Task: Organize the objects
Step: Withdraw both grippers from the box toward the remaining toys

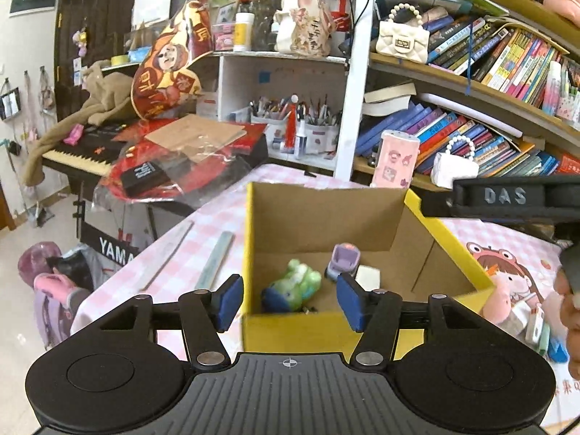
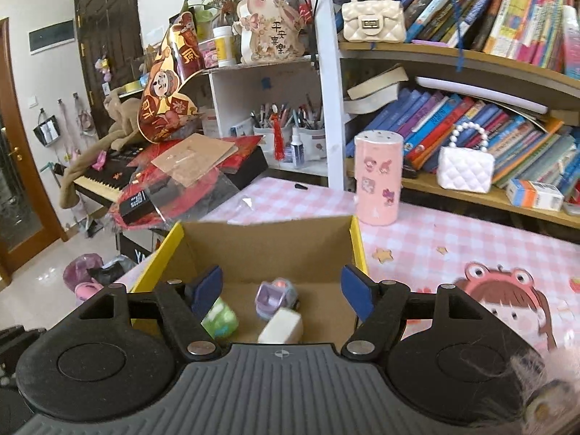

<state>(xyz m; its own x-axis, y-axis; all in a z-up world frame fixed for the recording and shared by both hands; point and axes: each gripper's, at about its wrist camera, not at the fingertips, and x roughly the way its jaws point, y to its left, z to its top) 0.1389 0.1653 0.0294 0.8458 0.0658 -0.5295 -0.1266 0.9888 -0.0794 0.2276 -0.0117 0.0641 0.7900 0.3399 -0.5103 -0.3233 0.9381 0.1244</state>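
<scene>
An open cardboard box with yellow outer walls (image 1: pixel 326 330) stands on the pink checked table. Inside lie a green frog toy (image 1: pixel 295 284), a small purple toy car (image 1: pixel 343 259) and a white block (image 1: pixel 368 277). My left gripper (image 1: pixel 290 302) is open and empty, hovering over the box's near wall. In the right wrist view the same box (image 2: pixel 359 243) holds the green toy (image 2: pixel 220 319), the purple car (image 2: pixel 276 295) and the white block (image 2: pixel 282 328). My right gripper (image 2: pixel 284 295) is open and empty above the box's inside. The right gripper's body (image 1: pixel 507 199) shows at the right of the left wrist view.
A pink sticker-covered canister (image 2: pixel 378 177) stands behind the box. Two rulers (image 1: pixel 214 266) lie on the table left of the box. Bookshelves (image 2: pixel 471 123) with white handbags line the back. A keyboard piano (image 1: pixel 87 156) piled with red packaging stands left, off the table edge.
</scene>
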